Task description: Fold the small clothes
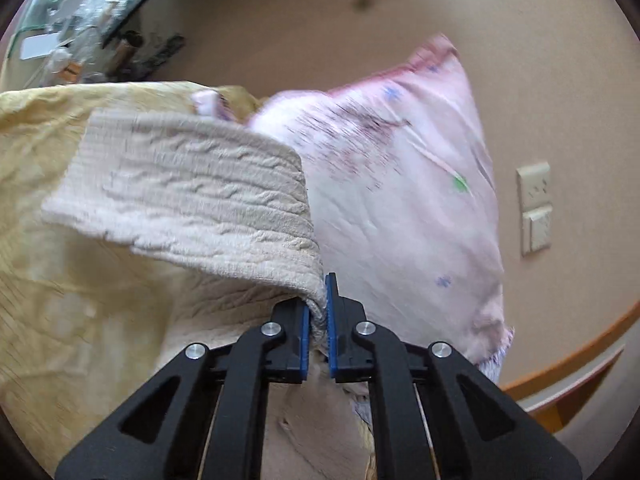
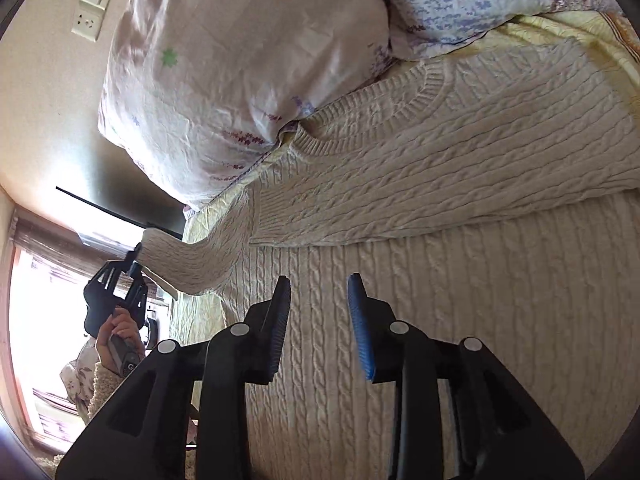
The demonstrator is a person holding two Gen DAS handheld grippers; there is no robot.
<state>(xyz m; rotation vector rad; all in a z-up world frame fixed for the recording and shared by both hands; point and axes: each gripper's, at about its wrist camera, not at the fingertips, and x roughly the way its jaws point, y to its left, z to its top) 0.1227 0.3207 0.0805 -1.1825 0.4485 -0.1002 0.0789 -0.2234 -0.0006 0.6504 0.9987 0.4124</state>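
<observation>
Both grippers are matte black plastic linkages with cut-out arms, round silver screws at the pivots and ribbed blue pads [image 2: 362, 328] on the fingers. Beside the left gripper [image 2: 130, 262], the person's sleeve [image 2: 105, 385] is fuzzy cream.

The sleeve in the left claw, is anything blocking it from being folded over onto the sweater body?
Nothing visible does. The left claw grips the sleeve, lifted off the bed. The sweater body lies bare; the pillow only touches its collar, and the right claw hovers open above.
</observation>
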